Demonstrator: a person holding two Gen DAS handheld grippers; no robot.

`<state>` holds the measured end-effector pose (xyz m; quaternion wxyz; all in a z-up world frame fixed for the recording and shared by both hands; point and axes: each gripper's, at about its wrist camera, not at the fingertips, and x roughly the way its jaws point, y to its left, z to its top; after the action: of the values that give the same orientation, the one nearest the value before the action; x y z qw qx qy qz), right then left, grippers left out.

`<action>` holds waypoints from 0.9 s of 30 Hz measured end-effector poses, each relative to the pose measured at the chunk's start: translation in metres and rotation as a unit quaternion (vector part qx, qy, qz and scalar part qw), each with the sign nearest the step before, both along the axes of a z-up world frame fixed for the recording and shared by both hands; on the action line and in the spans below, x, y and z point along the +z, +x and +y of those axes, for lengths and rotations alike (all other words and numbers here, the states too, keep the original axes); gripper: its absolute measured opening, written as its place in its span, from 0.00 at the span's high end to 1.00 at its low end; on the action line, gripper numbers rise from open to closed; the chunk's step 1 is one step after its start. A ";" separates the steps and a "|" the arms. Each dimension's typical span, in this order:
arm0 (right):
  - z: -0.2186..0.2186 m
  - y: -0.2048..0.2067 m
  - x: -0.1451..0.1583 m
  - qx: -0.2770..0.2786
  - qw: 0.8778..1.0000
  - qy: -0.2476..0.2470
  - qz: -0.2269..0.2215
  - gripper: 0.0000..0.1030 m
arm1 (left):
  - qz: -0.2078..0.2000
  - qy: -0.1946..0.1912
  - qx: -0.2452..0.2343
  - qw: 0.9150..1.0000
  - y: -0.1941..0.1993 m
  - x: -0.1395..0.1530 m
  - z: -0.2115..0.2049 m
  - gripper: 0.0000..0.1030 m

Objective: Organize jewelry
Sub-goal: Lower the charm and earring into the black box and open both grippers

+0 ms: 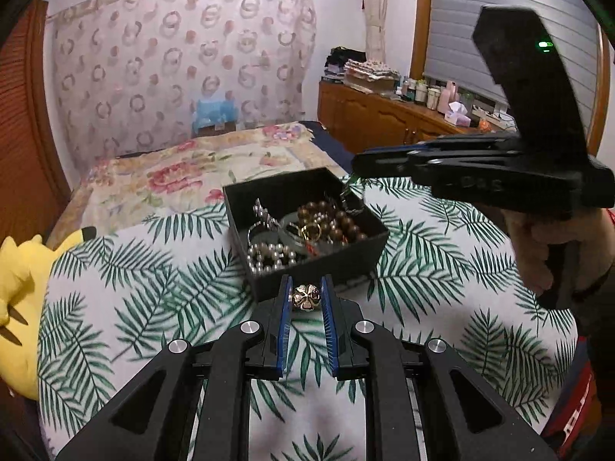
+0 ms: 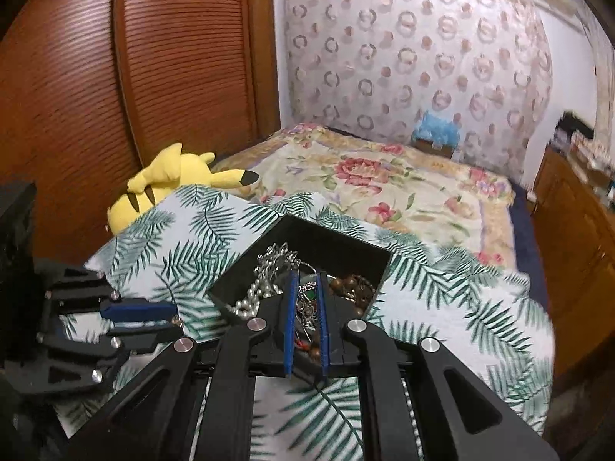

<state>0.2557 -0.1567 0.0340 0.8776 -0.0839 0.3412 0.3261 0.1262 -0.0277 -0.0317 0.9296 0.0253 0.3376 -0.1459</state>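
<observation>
— Left wrist view first: what do we hold there?
— Our left gripper (image 1: pixel 306 296) is clamped on a gold flower charm (image 1: pixel 305 298), just in front of the black box (image 1: pixel 330 257), above the palm-leaf cloth (image 1: pixel 153 269).
— And the box?
— We see pearls (image 1: pixel 271 258), brown beads (image 1: pixel 338 223) and a gold ring (image 1: pixel 310 232) tangled inside it.
— Our right side?
— Our right gripper (image 2: pixel 306 299) sits over the box, its fingers nearly together, pinching a thin chain with a green stone (image 2: pixel 310 296). A hand (image 1: pixel 553 246) grips its handle.
— Anything else?
— We see a yellow plush (image 2: pixel 169 184) beside the cloth.
</observation>
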 end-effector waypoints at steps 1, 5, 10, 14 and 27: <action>0.000 0.004 -0.001 -0.005 1.000 0.003 0.002 0.88 | -0.001 0.000 0.001 1.000 0.004 0.001 0.000 0.86; 0.000 0.014 -0.009 -0.016 1.000 0.014 0.016 0.87 | -0.002 0.002 0.007 1.000 0.021 0.002 -0.001 0.86; -0.009 0.012 -0.015 -0.027 0.999 0.017 0.017 0.80 | -0.002 0.008 0.016 1.000 0.044 0.000 -0.004 0.86; -0.023 0.003 -0.016 -0.037 0.999 0.021 0.014 0.80 | -0.002 0.003 0.023 1.000 0.056 0.001 -0.006 0.86; -0.047 -0.036 -0.014 -0.075 0.997 0.031 -0.013 0.80 | -0.008 0.002 0.055 0.998 0.051 0.005 -0.004 0.40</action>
<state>0.2201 -0.2037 0.0205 0.9062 -0.0347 0.3248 0.2686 0.1768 -0.0318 -0.0272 0.9390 0.0097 0.3309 -0.0932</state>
